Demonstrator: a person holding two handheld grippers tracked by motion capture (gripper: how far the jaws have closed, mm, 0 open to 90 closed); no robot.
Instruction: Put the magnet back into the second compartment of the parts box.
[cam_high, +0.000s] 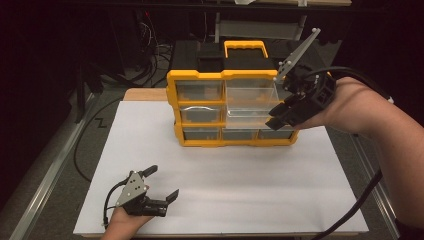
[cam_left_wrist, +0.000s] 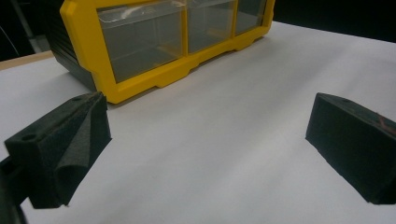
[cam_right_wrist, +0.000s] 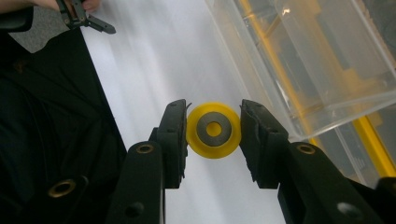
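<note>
A yellow organizer cabinet (cam_high: 200, 75) with clear drawers stands at the back of the white sheet. One large clear drawer (cam_high: 250, 102) is pulled out at its upper right. My right gripper (cam_high: 278, 118) hovers at that drawer's front right corner. In the right gripper view it is shut on a yellow round wheel (cam_right_wrist: 214, 130) with a grey hub, beside the clear drawer (cam_right_wrist: 327, 60). Near the front left of the sheet my left gripper (cam_high: 162, 182) rests open. Its black pads (cam_left_wrist: 70, 144) stand far apart with bare white sheet between them, and the cabinet (cam_left_wrist: 140, 79) lies ahead.
The white sheet (cam_high: 225, 185) covers a wooden table. Black cables (cam_high: 85, 145) trail over the floor at the left, and a metal rail (cam_high: 45, 180) runs along that side. Dark equipment stands behind the cabinet.
</note>
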